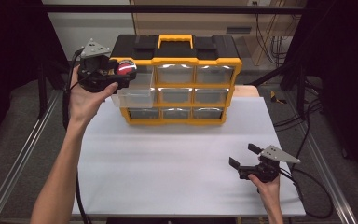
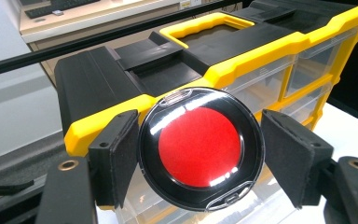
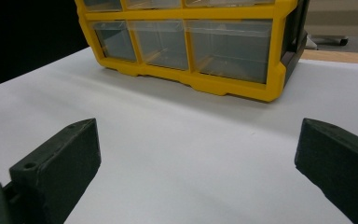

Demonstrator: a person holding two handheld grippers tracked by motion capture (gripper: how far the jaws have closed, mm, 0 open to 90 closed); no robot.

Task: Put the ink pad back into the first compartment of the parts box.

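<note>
Holding a glossy disc at the organiser's open drawer

Gripping a round black disc [image 2: 200, 148] with a red centre, the left tool [image 2: 200, 154] pinched it by its rim above the pulled-out clear drawer [image 1: 135, 95] at the upper left of the yellow organiser [image 1: 175, 84]. The disc looked rigid, light and slick, likely to slip unless held edge to edge. The right tool [image 1: 244, 158] rested with jaws apart, holding nothing, on the white surface [image 1: 168, 158] in front of the organiser
</note>
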